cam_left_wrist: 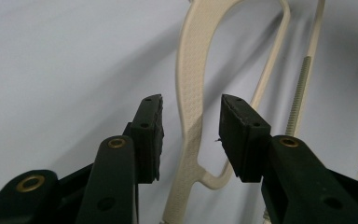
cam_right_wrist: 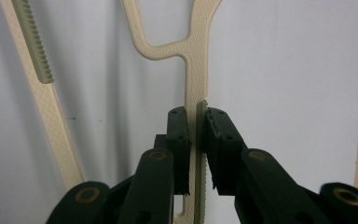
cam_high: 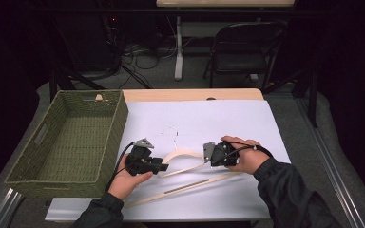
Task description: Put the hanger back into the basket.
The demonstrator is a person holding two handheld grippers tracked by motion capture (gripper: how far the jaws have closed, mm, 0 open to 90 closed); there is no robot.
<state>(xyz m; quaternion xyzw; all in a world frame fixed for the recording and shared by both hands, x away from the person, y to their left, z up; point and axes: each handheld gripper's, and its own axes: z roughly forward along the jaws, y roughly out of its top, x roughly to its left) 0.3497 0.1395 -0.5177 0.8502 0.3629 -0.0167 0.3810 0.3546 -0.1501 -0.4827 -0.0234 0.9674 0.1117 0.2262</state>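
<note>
A cream plastic hanger (cam_high: 185, 167) lies flat on the white sheet (cam_high: 247, 118) covering the table, near its front edge and between the two hands. It has thin, curved arms with a fine dimpled texture, a straight bottom bar carrying a ribbed grey non-slip strip, and a slim wire hook pointing toward the far edge. The right gripper (cam_right_wrist: 196, 122), on the hanger's right shoulder, has its black rubber-faced jaws pressed tight on a narrow arm of the hanger, whose pale edge stands between the pads. The left gripper (cam_left_wrist: 191, 125) sits at the hanger's left end with its jaws half apart; the curved, dimpled arm passes up through the gap without touching either flat, matte pad (cam_left_wrist: 151, 128). A woven olive-green basket (cam_high: 116, 118), rectangular with a slot handle in its side, stands at the table's left edge, just beside the left hand (cam_high: 126, 180).
</note>
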